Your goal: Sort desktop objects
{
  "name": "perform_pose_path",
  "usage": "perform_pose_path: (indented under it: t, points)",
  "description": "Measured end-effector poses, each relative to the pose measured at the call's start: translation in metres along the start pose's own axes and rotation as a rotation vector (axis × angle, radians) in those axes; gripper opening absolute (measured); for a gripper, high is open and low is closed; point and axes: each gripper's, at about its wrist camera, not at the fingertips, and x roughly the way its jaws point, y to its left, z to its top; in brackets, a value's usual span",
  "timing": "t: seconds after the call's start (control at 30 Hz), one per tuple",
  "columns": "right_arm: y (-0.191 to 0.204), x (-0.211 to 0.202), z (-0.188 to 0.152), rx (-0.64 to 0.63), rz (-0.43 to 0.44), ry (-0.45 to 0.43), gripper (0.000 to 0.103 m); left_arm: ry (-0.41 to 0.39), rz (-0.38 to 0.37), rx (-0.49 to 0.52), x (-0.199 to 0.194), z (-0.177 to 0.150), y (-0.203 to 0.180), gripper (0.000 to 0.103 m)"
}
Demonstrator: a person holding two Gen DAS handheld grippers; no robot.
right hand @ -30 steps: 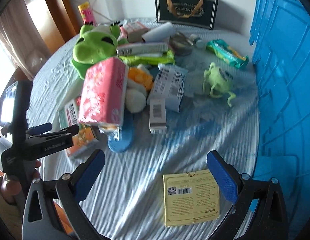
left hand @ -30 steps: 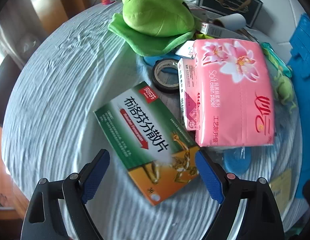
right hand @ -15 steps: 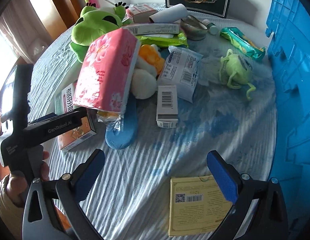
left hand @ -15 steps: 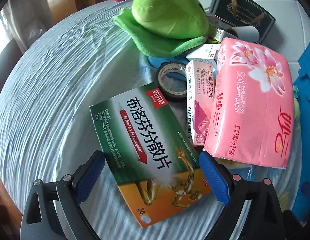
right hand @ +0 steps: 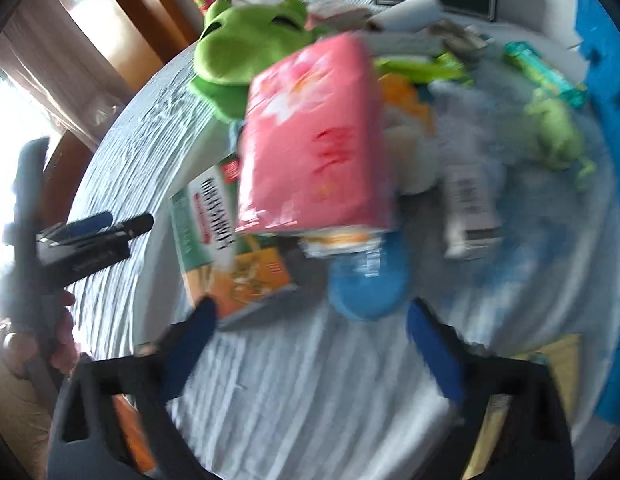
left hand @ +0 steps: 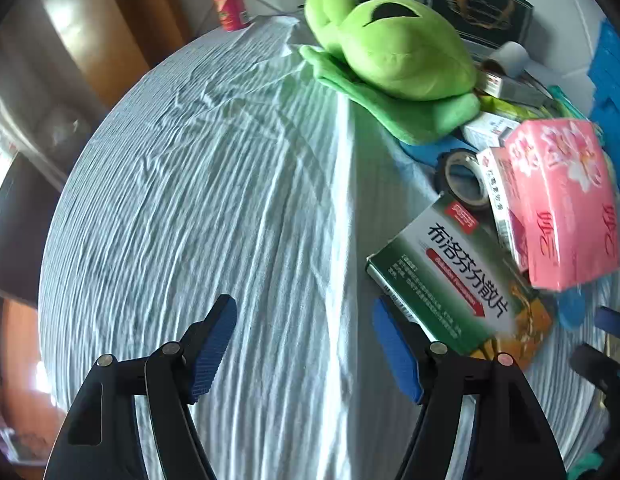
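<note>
Green med box (left hand: 450, 280) now right of left gripper (left hand: 302, 344), not betw. jaws; both grippers' jaws open.

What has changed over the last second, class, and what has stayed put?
The left gripper swung left; the green medicine box now lies outside its open fingers. The right gripper pushed toward the pile, view blurred. Nothing grasped; the pink tissue pack and green plush unmoved.

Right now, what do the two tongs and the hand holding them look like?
Both tongs are black plastic with bright blue ribbed pads on two fingers and silver pivot screws. The left tongs are sharp in their own camera; the right tongs are motion-blurred. In the right view, a bare hand grips the left unit's black handle; its white lettering is unreadable.
</note>
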Motion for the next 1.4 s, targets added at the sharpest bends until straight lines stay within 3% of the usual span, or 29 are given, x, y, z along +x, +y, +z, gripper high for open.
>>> perform_pose_path:
  t: [0.03,0.1,0.17,0.3,0.47,0.6,0.77,0.93,1.1,1.17,1.3,1.4]
  points:
    - [0.002,0.005,0.0,0.005,-0.002,0.005,0.06,0.005,-0.005,0.011,0.004,0.0,-0.002,0.065]
    - [0.002,0.016,0.003,0.027,-0.008,0.009,0.058,0.016,-0.014,0.033,0.012,0.0,-0.007,0.062]
    - [0.001,0.023,0.007,0.048,-0.016,0.006,0.054,0.026,-0.023,0.055,0.02,0.0,-0.011,0.047]
    - [0.002,0.031,0.015,0.058,-0.026,-0.008,0.051,0.048,-0.041,0.099,0.035,-0.001,-0.02,0.046]
    - [0.026,0.035,0.015,0.025,0.079,0.017,0.051,0.056,-0.076,0.108,0.037,0.011,-0.02,0.04]
    - [0.019,0.045,0.015,0.081,0.082,0.004,0.052,0.072,-0.119,0.115,0.035,0.004,-0.02,0.04]
    - [0.025,0.055,0.015,0.16,0.272,0.04,0.052,0.054,-0.119,0.095,0.037,0.003,-0.02,0.031]
    - [0.046,0.041,0.021,0.174,0.436,0.009,0.052,0.075,-0.173,0.038,0.036,0.005,0.011,0.033]
    - [0.088,0.039,0.041,0.107,0.509,0.01,0.052,0.074,-0.166,0.002,0.031,0.0,0.041,0.039]
    - [0.098,0.04,0.044,0.09,0.442,0.011,0.052,0.067,-0.163,0.002,0.028,-0.002,0.05,0.039]
    - [0.081,0.045,0.034,0.127,0.189,0.037,0.045,0.047,-0.175,0.051,0.02,-0.007,0.048,0.039]
    - [0.073,0.054,0.018,0.087,-0.026,0.075,0.031,0.055,-0.178,0.095,0.023,-0.01,0.035,0.023]
